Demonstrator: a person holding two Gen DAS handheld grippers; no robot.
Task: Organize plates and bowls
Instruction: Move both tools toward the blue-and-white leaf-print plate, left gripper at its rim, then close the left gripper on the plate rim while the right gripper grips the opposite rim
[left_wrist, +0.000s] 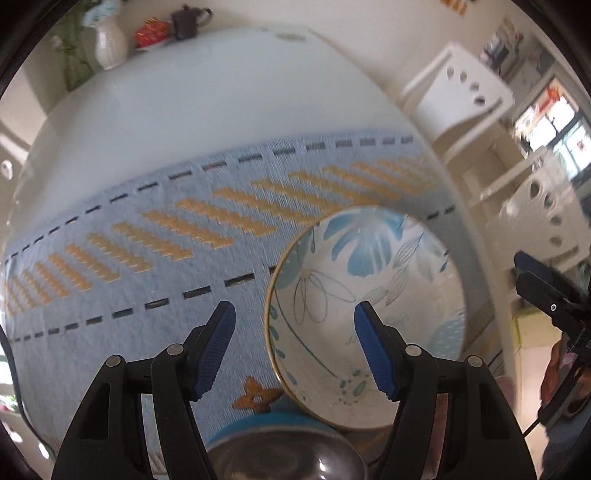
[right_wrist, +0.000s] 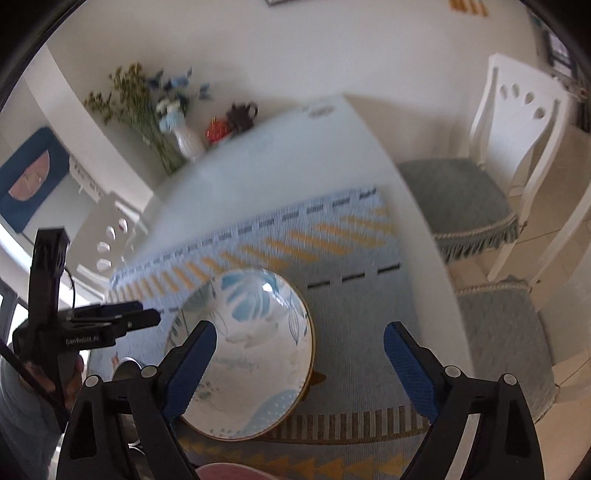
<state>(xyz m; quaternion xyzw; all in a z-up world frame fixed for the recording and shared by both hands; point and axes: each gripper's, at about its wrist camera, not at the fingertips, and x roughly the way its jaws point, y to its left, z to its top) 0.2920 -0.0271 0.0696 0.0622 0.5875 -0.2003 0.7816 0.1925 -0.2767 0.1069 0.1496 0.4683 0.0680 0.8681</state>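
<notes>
A white floral-patterned ceramic bowl with a gold rim (left_wrist: 369, 314) sits on the blue woven placemat (left_wrist: 147, 258) on the white table (left_wrist: 184, 110). The left tongs (left_wrist: 294, 350) and right tongs (right_wrist: 300, 363) both hang spread apart above it, gripping nothing.

A white table (right_wrist: 280, 162) bears a blue woven mat (left_wrist: 155, 258) with orange zigzag bars and dark dashes (the weave is blurred). At the table's far end, near the wall, a white vase (right_wrist: 188, 142) holds dried stems and blue flowers. Just beside the vase sits a red thing on a dish (right_wrist: 218, 129), too blurred to name, and next to that a dark teapot (right_wrist: 242, 114). White chairs (right_wrist: 517, 122) with teardrop cutouts stand along the table's right side, their seats covered by grey-green fringed cushions (right_wrist: 458, 195). Another such chair (right_wrist: 107, 236) stands at the table's left side.
</notes>
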